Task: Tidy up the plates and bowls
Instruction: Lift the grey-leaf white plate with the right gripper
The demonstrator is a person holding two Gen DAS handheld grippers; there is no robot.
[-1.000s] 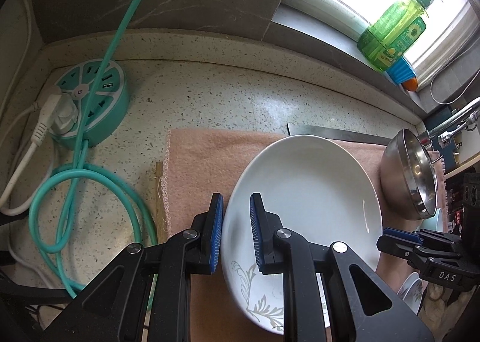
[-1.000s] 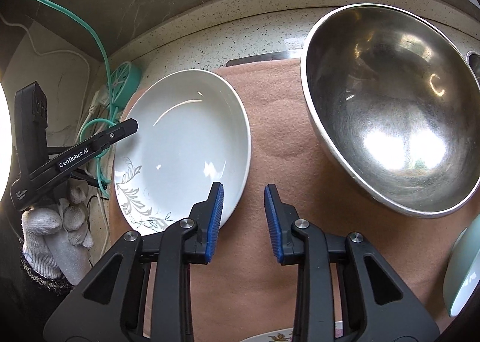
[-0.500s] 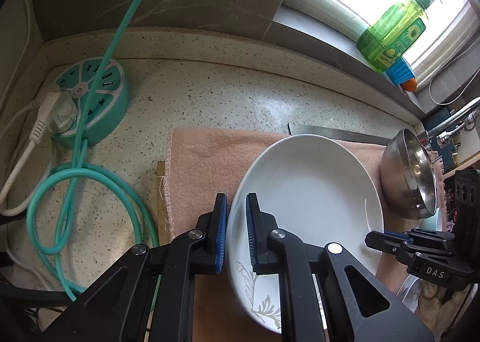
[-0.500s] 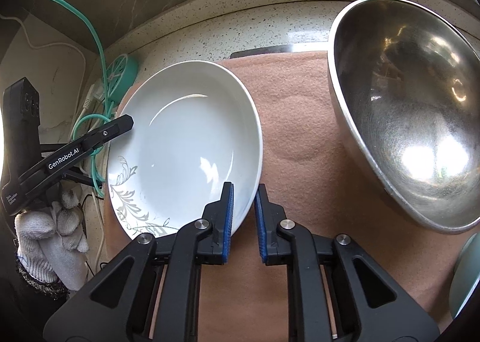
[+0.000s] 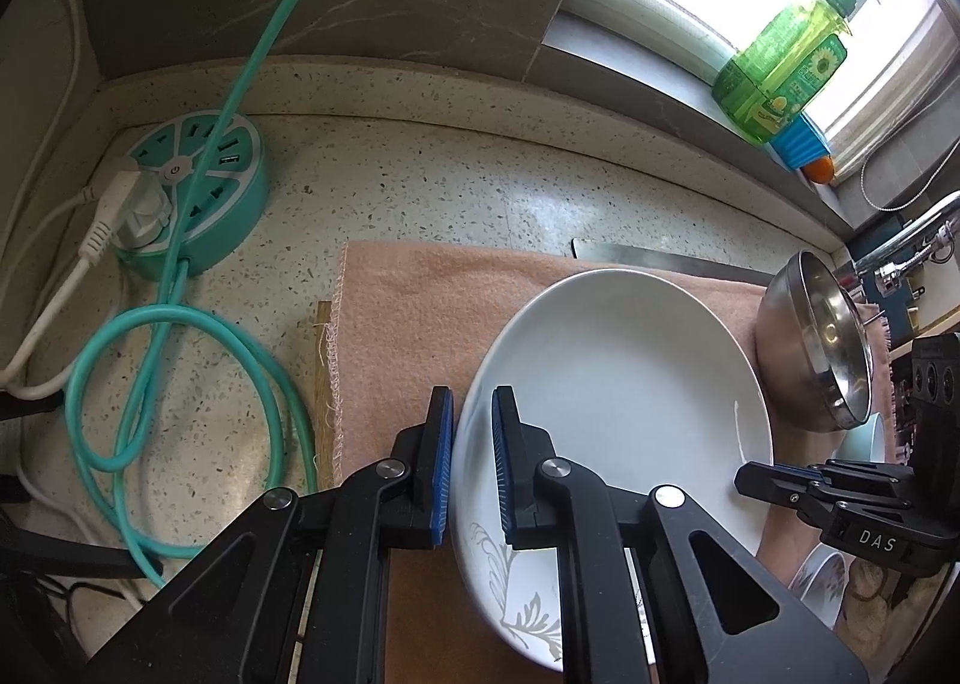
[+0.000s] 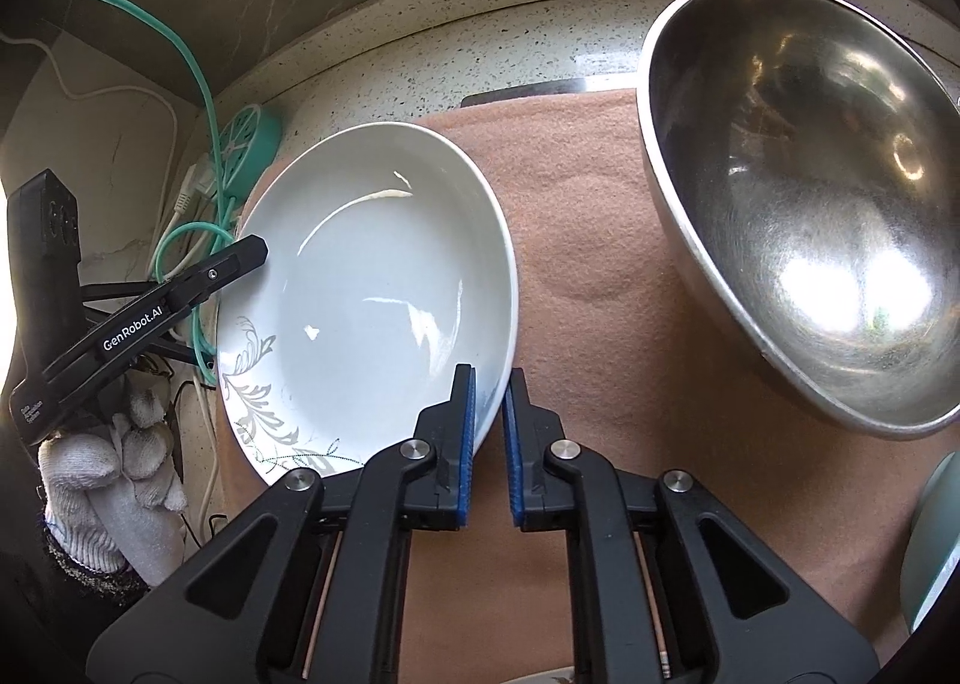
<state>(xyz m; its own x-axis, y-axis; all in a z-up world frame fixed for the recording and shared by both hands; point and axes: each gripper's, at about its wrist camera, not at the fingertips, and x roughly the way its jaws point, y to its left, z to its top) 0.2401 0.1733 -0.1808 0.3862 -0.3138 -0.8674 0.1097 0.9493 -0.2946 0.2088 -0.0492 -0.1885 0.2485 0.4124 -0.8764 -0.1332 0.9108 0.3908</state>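
Observation:
A white plate with a grey leaf pattern (image 5: 624, 402) lies on a pink cloth (image 5: 420, 312); it also shows in the right wrist view (image 6: 372, 300). My left gripper (image 5: 471, 468) is shut on the plate's left rim. My right gripper (image 6: 489, 432) is shut on the plate's right rim. A large steel bowl (image 6: 804, 192) sits on the cloth to the right of the plate, and shows small in the left wrist view (image 5: 822, 348).
A teal round power strip (image 5: 192, 192) with a looped teal cable (image 5: 180, 384) lies left of the cloth. A green soap bottle (image 5: 786, 66) stands on the window sill. A pale green bowl's edge (image 6: 936, 540) shows at the right. A faucet (image 5: 906, 240) is at the far right.
Both grippers have closed onto the plate's rims, left then right. The right gripper has moved left toward the plate, and the steel bowl has shifted right in its view.

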